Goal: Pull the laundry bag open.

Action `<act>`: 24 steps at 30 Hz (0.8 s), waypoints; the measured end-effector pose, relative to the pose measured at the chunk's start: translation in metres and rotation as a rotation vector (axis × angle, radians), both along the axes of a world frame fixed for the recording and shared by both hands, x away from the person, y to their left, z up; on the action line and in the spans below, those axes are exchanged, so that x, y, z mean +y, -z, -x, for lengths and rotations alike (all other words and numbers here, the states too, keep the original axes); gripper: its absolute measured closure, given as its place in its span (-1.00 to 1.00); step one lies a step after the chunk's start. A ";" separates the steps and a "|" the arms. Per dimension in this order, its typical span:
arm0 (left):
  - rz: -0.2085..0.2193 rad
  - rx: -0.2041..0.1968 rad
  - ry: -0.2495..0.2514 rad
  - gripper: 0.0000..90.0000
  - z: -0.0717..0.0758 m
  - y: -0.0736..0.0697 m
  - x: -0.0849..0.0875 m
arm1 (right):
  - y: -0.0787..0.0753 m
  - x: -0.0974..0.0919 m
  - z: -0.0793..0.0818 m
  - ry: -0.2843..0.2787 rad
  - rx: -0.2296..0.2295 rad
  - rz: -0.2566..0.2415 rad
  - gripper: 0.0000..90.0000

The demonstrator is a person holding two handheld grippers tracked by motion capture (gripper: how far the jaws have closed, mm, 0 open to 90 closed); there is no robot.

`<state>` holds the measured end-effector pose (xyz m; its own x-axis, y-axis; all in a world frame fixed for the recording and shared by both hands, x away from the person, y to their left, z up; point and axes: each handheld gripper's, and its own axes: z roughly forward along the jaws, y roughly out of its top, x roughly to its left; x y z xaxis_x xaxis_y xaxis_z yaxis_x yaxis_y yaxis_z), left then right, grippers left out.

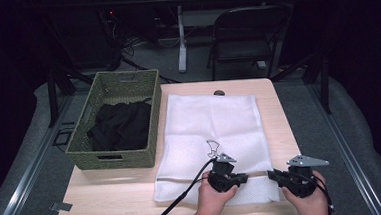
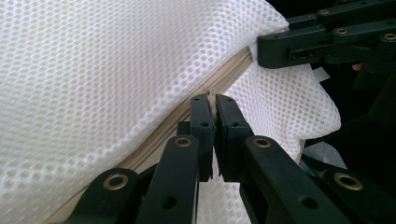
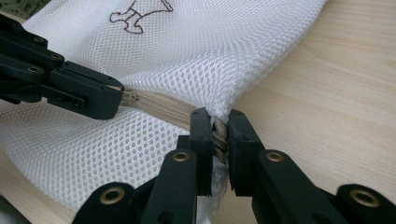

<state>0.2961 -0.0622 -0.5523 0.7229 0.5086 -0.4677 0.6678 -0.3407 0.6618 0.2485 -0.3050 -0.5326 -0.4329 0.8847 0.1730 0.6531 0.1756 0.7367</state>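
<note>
Lower centre of the high view: left gripper (image 1: pixel 226 178) clamped shut on the zip pull (image 3: pixel 130 97) of the mesh bag (image 1: pixel 213 136). Lower right: right gripper (image 1: pixel 278 176) pinched tight on the bag's zip-end corner (image 3: pixel 219 133), bunched between its pads. Between the two, zip (image 3: pixel 159 105) stretched taut, long axis across the frame, parallel to the near edge of the worktop (image 1: pixel 134 201). Zip run lying left of the pull, away from the right gripper, so left hand (image 1: pixel 211 199) likely the one to slide while the right anchors. Farther up, bag flat on the worktop. Upper left: basket (image 1: pixel 116 152) with a dark cloth (image 1: pixel 119 127).
</note>
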 end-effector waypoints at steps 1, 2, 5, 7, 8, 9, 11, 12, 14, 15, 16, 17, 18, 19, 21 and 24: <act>0.006 0.008 -0.007 0.93 0.000 0.000 0.001 | 0.000 0.000 0.000 0.000 0.000 0.000 0.83; 0.004 0.008 -0.008 0.93 -0.001 0.000 0.004 | 0.000 -0.002 0.000 0.004 0.002 -0.002 0.83; 0.002 0.009 -0.016 0.93 -0.001 0.000 0.007 | 0.002 -0.006 -0.001 0.018 0.006 -0.006 0.82; 0.002 0.004 -0.016 0.93 -0.001 0.000 0.010 | 0.002 -0.006 -0.001 0.020 0.009 -0.010 0.82; 0.002 0.004 -0.016 0.93 -0.001 0.000 0.010 | 0.002 -0.006 -0.001 0.020 0.009 -0.010 0.82; -0.002 0.001 -0.015 0.93 0.000 0.000 0.011 | 0.001 -0.006 -0.001 0.016 0.008 -0.013 0.82; -0.001 0.001 -0.016 0.93 0.001 0.000 0.012 | 0.002 -0.005 -0.001 0.011 0.006 -0.009 0.82; -0.003 0.002 -0.013 0.93 0.001 0.000 0.013 | 0.002 -0.003 -0.001 0.006 0.008 -0.011 0.82; -0.004 -0.002 -0.019 0.93 0.001 0.000 0.016 | 0.002 -0.003 -0.001 0.002 0.006 -0.007 0.82; 0.001 0.000 -0.020 0.93 0.001 0.001 0.017 | 0.002 -0.003 -0.001 0.002 0.006 -0.006 0.82; 0.002 0.003 -0.022 0.93 0.001 0.001 0.018 | 0.002 -0.003 -0.001 -0.001 0.007 -0.010 0.82; 0.000 0.000 -0.017 0.93 0.001 0.001 0.019 | 0.002 -0.003 -0.001 -0.001 0.007 -0.010 0.82; -0.003 -0.005 -0.017 0.93 0.001 0.000 0.019 | 0.002 -0.002 -0.001 -0.001 0.007 -0.013 0.82; -0.004 -0.007 -0.017 0.93 0.002 0.000 0.019 | 0.002 -0.001 -0.001 -0.001 0.004 -0.003 0.82; -0.004 -0.005 -0.015 0.93 0.002 0.000 0.020 | 0.001 -0.001 -0.001 -0.003 0.003 0.005 0.82; -0.003 -0.004 -0.012 0.93 0.002 0.001 0.021 | 0.002 -0.001 -0.001 -0.003 0.005 -0.003 0.82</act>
